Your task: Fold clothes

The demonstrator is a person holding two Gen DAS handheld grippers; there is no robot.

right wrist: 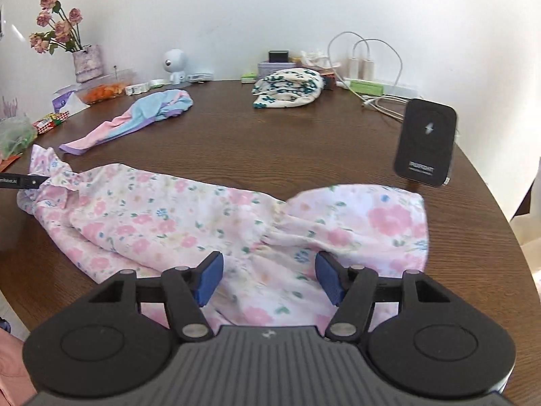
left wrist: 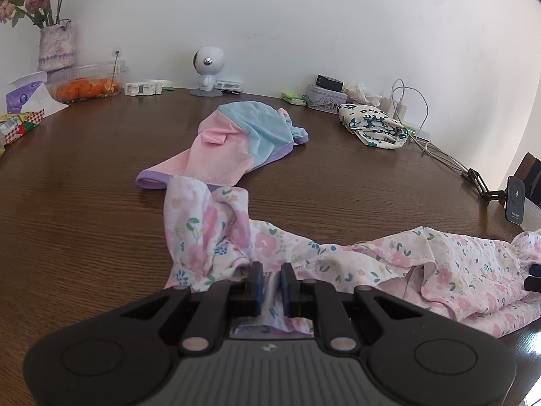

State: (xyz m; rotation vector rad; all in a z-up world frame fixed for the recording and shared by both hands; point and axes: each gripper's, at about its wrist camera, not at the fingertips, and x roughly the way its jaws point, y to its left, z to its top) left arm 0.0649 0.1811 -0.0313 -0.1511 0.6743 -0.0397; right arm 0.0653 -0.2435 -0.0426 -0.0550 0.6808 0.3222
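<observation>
On the round wooden bench [right wrist: 304, 149], a pink floral garment [right wrist: 203, 216] lies stretched out and rumpled across the near side. The left gripper [left wrist: 270, 279] has its blue pads nearly together, pinching a bunched fold at one end of that cloth. Over at the other end, the right gripper [right wrist: 268, 270] is spread wide, cloth under it but the pads aren't pressing anything. Further back there's a pink-and-blue mesh top [left wrist: 236, 142] lying loose, and a folded white piece with teal flowers [right wrist: 287, 88] near the wall. A black charger stand [right wrist: 426, 142] sits just beyond the floral cloth on the right.
</observation>
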